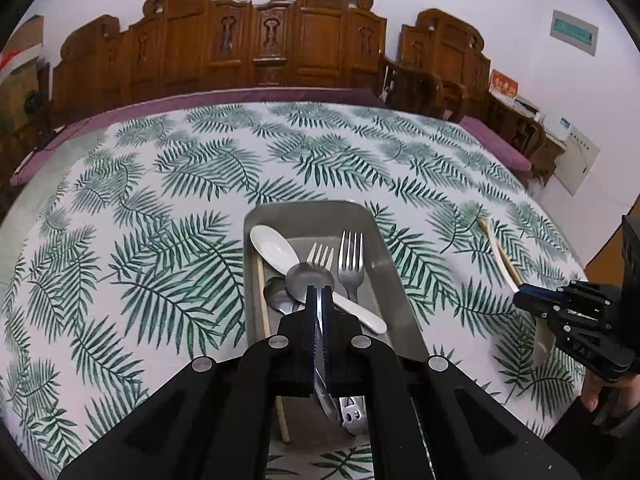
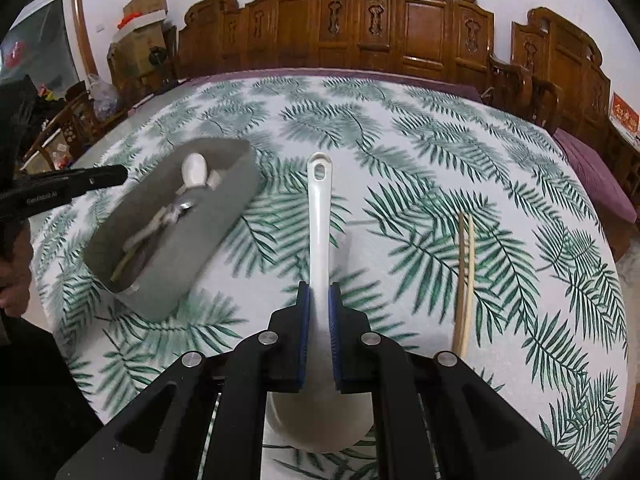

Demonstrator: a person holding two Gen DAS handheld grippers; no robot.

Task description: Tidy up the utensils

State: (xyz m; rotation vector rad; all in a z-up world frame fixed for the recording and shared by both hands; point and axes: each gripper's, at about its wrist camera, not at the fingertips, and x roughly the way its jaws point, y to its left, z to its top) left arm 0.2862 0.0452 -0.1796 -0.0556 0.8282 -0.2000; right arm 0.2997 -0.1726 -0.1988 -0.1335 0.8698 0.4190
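A grey tray (image 1: 384,248) on the leaf-print table holds a white spoon (image 1: 276,246), two forks (image 1: 351,258), a chopstick and metal spoons. My left gripper (image 1: 319,294) is shut on a metal spoon (image 1: 309,278) and holds it over the tray. My right gripper (image 2: 319,294) is shut on the handle of a white ladle (image 2: 319,216), whose bowl lies under the jaws. The tray also shows in the right wrist view (image 2: 224,216). The right gripper shows in the left wrist view (image 1: 520,300), at the table's right.
A pair of chopsticks (image 2: 464,276) lies on the tablecloth right of the ladle, and also shows in the left wrist view (image 1: 500,252). Carved wooden chairs (image 1: 260,40) stand behind the table. Boxes and clutter (image 2: 136,36) sit at the far left.
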